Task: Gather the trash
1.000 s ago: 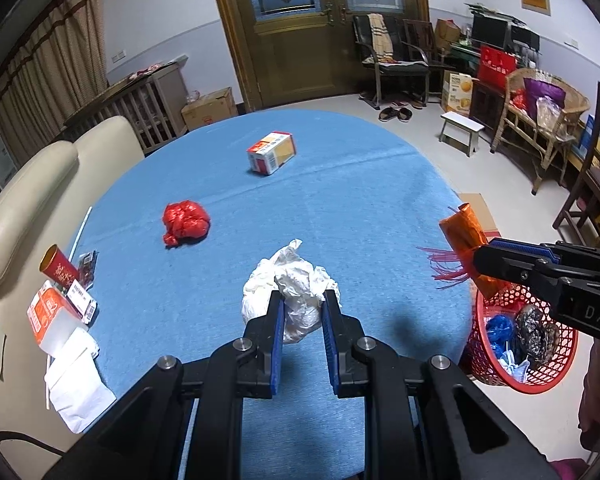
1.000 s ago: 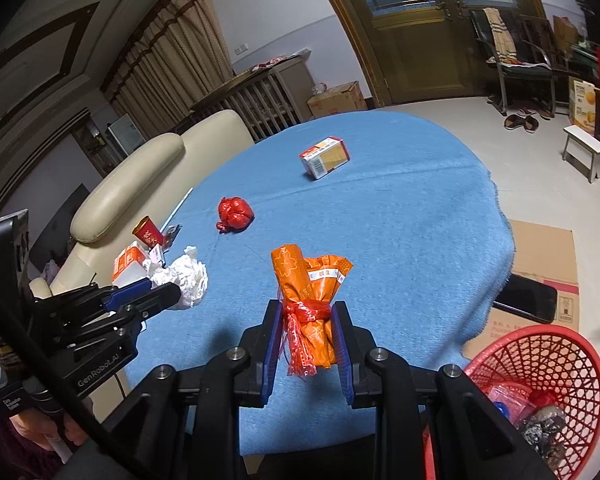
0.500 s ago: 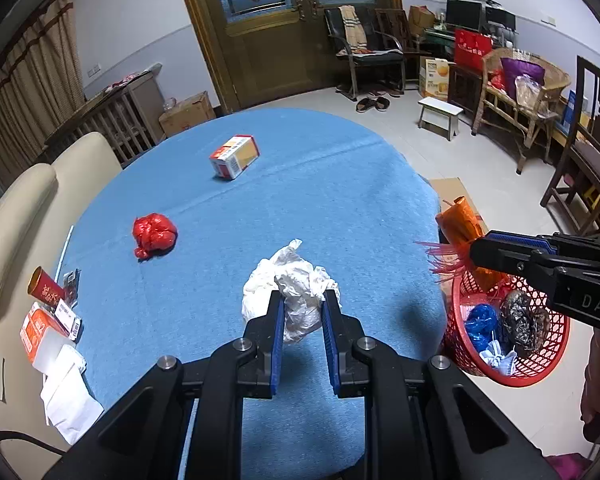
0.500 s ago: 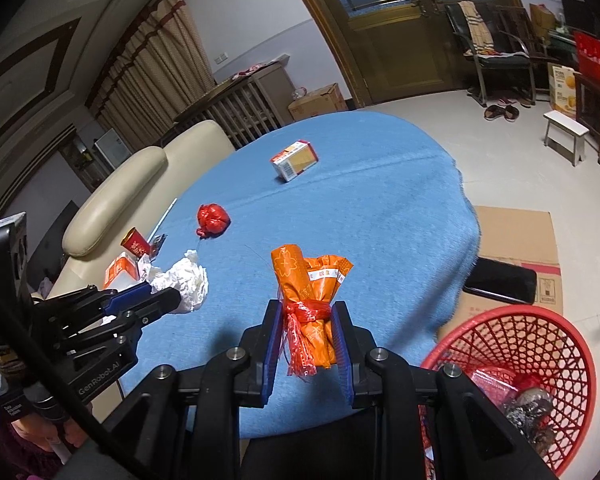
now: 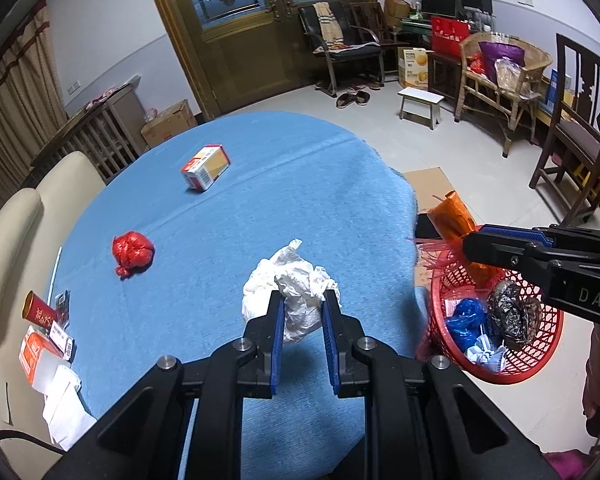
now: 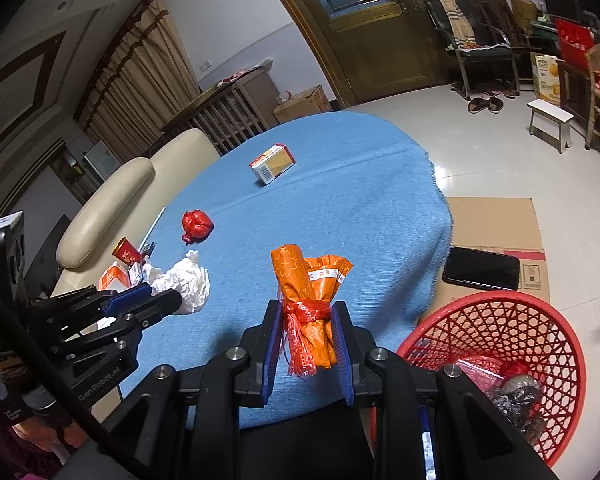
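Note:
My left gripper (image 5: 301,306) is shut on a crumpled white paper ball (image 5: 290,300), held above the blue table (image 5: 260,208); the ball also shows in the right wrist view (image 6: 186,282). My right gripper (image 6: 306,318) is shut on an orange wrapper bundle tied with red string (image 6: 310,304), held near the table's right edge beside the red mesh basket (image 6: 496,322). In the left wrist view the bundle (image 5: 452,222) hangs over the basket's rim (image 5: 436,300). A red plastic ball (image 5: 133,251) and a small orange-white carton (image 5: 205,167) lie on the table.
The basket holds blue, dark and white trash (image 5: 486,320). A phone (image 6: 482,268) lies on flattened cardboard (image 6: 496,220) on the floor. A cream sofa (image 5: 8,240) with small boxes and a can (image 5: 40,312) flanks the table's left. Chairs and a stool (image 5: 420,104) stand beyond.
Both grippers have swung right, holding their loads. The basket has come nearer in both views, and the orange bundle now sits over its rim.

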A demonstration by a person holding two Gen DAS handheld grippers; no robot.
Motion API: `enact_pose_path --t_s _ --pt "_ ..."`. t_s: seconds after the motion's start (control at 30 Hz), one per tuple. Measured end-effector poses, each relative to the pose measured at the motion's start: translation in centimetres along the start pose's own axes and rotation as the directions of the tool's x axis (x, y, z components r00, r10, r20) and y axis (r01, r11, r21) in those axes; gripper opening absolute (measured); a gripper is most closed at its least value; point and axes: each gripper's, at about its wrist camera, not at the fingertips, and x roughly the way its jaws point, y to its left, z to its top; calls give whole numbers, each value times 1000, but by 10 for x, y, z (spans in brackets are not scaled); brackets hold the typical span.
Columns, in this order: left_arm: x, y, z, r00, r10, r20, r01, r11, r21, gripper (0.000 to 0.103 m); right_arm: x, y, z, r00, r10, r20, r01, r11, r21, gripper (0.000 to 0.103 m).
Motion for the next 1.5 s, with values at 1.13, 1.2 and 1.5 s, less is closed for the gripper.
enact_pose_path --t_s 1.13,1.2,1.5 --pt "11 -79 21 996 -82 -24 86 978 192 19 -35 -68 -22 997 -76 8 74 990 122 27" --pt "13 -87 22 995 -96 -29 100 974 203 19 -37 -75 -24 996 -84 5 82 988 132 27" --pt "21 -111 25 985 -162 -65 173 955 241 19 -46 -104 -35 994 -109 -11 110 977 182 27"
